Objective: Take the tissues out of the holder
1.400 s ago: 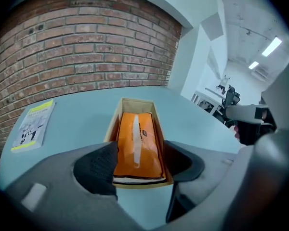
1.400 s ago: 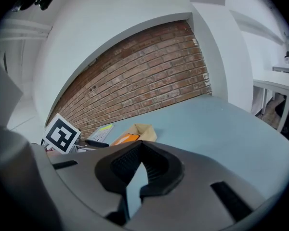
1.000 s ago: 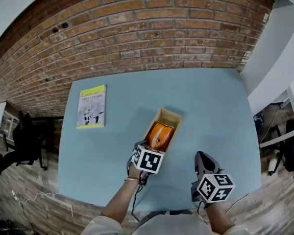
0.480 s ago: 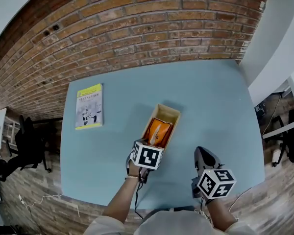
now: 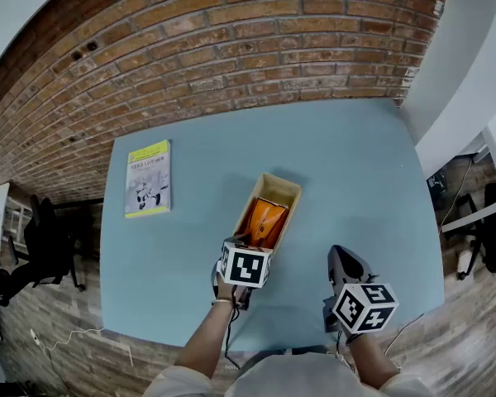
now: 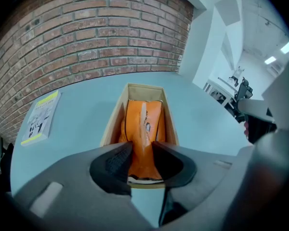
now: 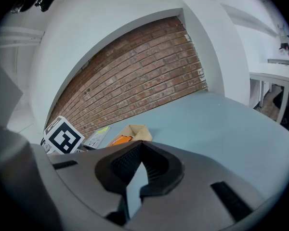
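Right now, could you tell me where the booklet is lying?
In the head view, the booklet lies flat on the left of the table, near the brick wall, well apart from the holder to its right.

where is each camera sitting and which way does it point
Head view: on the person's head, looking steeply down at the blue table; both forearms, left gripper and right gripper show.
Left gripper view: on the left gripper, looking along its jaws, which have just been closing on the orange tissue pack in the box.
Right gripper view: on the right gripper, looking low across the table to the brick wall; its jaws meet, empty.
All three share the box and booklet.
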Motion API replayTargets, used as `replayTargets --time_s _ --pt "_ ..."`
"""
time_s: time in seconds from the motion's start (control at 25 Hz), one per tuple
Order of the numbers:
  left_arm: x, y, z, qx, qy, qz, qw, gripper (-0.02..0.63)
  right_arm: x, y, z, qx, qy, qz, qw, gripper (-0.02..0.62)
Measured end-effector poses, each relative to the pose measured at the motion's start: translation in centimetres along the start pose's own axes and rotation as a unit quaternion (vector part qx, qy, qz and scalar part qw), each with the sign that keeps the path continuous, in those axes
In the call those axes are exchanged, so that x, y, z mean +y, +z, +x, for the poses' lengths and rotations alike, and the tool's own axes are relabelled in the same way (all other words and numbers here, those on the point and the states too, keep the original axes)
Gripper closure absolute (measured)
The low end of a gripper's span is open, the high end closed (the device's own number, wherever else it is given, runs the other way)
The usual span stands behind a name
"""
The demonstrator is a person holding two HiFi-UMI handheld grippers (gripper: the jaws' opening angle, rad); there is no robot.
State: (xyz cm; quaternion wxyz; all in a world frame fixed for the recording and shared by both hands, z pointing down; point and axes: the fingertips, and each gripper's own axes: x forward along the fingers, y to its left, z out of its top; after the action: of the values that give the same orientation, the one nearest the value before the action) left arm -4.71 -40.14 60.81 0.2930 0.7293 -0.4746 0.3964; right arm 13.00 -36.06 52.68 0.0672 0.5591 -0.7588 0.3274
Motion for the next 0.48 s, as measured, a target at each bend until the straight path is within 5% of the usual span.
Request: replayTargets --time_s 0.48 --pt "0.2 1.7 -2.9 -0.061 0.005 -0.046 0.9971 0.480 0.5 0.4 -0.6 -0.007 0.008 -0.006 1.000 0.591"
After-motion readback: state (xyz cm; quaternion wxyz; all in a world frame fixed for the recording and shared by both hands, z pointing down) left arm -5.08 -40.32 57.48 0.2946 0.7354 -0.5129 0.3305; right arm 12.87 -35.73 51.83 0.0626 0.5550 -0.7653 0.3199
